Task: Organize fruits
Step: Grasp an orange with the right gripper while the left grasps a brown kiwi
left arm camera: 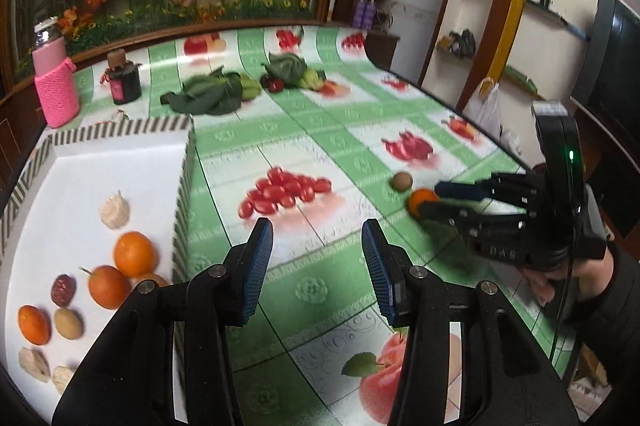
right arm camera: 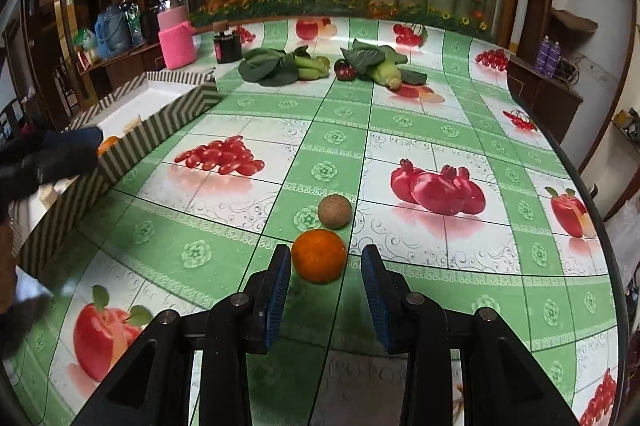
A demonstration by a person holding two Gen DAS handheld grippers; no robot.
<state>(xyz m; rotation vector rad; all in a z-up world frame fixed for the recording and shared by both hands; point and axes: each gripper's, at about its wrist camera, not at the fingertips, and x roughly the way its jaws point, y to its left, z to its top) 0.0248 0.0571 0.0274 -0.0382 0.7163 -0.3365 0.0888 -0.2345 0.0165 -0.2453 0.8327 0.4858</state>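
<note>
Your right claw [right arm camera: 326, 262] stands open around the orange [right arm camera: 319, 256], pads clear, brown fruit [right arm camera: 335, 211] just beyond. Your left claw [left arm camera: 318, 250] hangs open, empty, beside the striped box [left arm camera: 182, 186].

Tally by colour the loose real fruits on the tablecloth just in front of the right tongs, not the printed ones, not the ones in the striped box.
Orange fruit: 1
Brown fruit: 1
Total: 2
</note>
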